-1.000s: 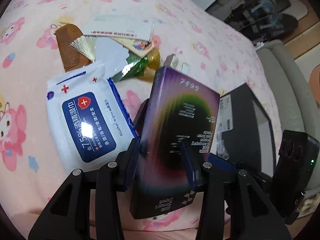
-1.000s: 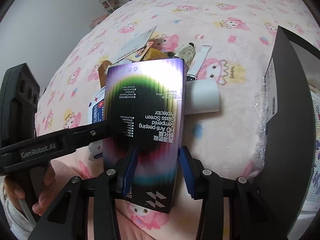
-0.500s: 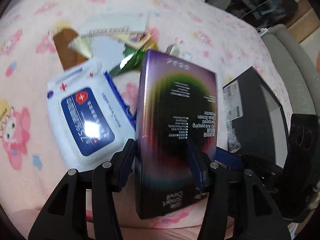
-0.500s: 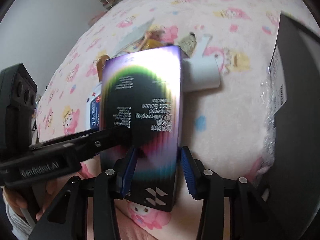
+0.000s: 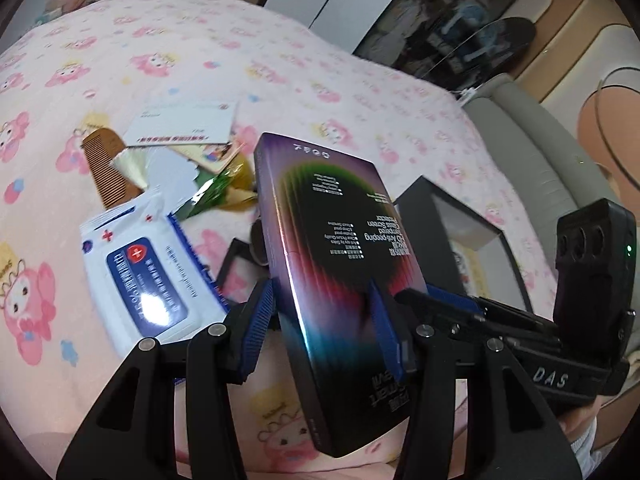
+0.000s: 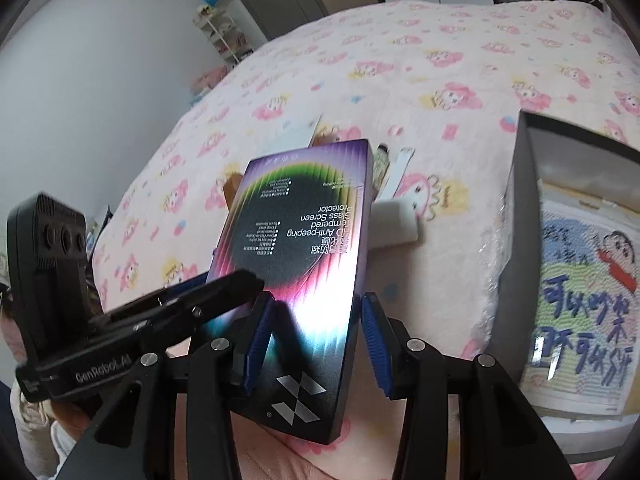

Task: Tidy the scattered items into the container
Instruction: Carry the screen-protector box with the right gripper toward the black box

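The screen protector box [image 5: 336, 264] stands between both sets of jaws, long axis running forward along the fingers; the left gripper [image 5: 320, 320] is closing on its edge, grip uncertain; the right gripper [image 6: 312, 336] brackets it, one pad apparently clear; the black container [image 6: 568, 264] lies just right of the right jaws, the nearer hand.

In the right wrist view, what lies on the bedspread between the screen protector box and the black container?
Bare pink bedspread separates the screen protector box from the black container; only a white block lies farther back, shown in the right wrist view.
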Demonstrator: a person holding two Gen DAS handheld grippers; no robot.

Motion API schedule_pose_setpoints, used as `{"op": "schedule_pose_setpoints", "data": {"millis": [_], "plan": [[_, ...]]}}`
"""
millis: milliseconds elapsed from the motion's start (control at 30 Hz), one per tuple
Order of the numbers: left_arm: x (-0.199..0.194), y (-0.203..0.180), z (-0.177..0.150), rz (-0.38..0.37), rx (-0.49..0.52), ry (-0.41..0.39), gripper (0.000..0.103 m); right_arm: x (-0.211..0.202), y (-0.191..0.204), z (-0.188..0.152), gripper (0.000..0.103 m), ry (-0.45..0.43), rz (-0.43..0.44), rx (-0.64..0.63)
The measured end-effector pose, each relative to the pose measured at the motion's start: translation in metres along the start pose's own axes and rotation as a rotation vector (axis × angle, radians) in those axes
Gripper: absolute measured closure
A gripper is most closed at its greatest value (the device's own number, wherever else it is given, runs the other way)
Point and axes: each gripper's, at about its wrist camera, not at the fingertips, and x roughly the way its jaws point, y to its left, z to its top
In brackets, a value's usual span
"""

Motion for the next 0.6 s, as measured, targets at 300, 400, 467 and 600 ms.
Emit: {"op": "schedule_pose_setpoints", "data": {"millis": [300, 400, 467, 600], "plan": [[0.000, 0.001, 0.005, -0.025, -0.025, -0.016, 0.055, -0.003, 0.005, 0.002, 0.063, -0.007, -0.013, -0.017], [-0.001, -0.001, 0.005, -0.029, -0.027, -0.018, 0.055, -0.006, 0.004, 0.002, 0.063, -0.010, -0.007, -0.016], [-0.001, -0.006, 0.009, -0.036, -0.022, -0.018, 0.055, -0.009, 0.002, 0.002, 0.063, -0.013, 0.000, -0.008], [0.001, -0.029, 0.021, -0.056, 0.016, -0.025, 0.055, -0.025, -0.006, 0.005, 0.063, -0.035, -0.006, 0.023]]}}
